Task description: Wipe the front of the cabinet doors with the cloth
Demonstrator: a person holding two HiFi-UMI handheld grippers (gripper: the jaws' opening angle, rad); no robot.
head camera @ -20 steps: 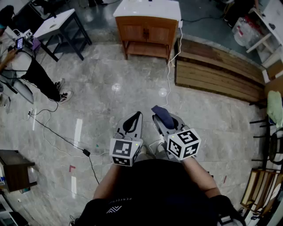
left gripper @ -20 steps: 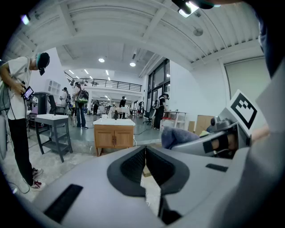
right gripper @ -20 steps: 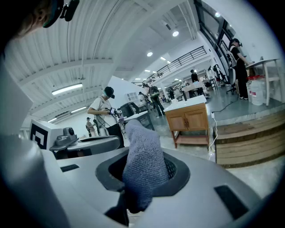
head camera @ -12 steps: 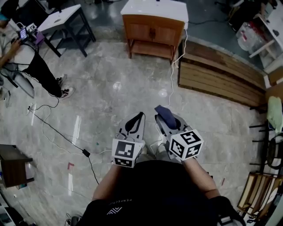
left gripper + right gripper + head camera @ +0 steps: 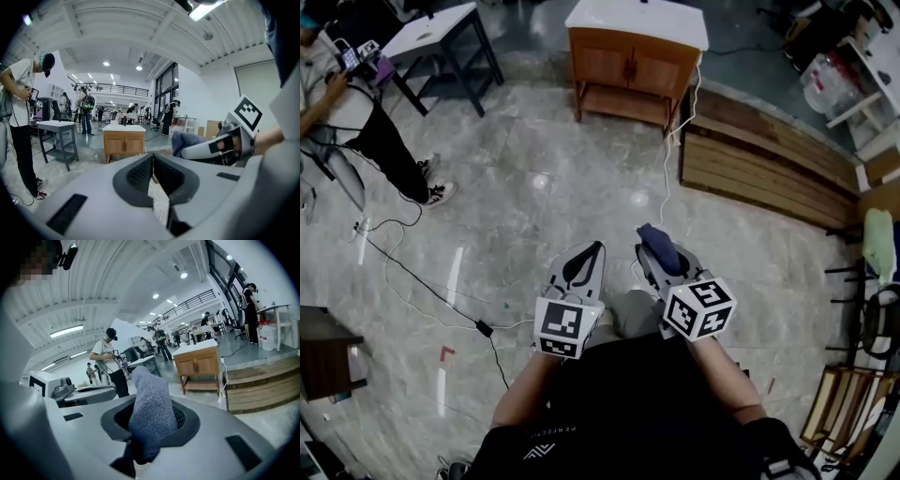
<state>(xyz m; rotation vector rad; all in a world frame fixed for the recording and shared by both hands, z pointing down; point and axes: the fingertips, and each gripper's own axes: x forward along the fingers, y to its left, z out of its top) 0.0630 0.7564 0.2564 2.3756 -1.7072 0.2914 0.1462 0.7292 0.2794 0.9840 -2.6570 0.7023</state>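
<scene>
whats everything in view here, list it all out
cabinet: one, brown wood with a white top, far end of the floor
cloth: one, dark blue, pinched in the right gripper
table: one, dark frame with a pale top, far left
wooden platform: one, brown planks, right of the cabinet
white cable: one, from the cabinet's side down over the floor
black cable: one, across the floor at left
bystander: one, dark trousers, far left
left gripper: one, grey, jaws together on nothing
right gripper: one, grey, jaws shut on the cloth
</scene>
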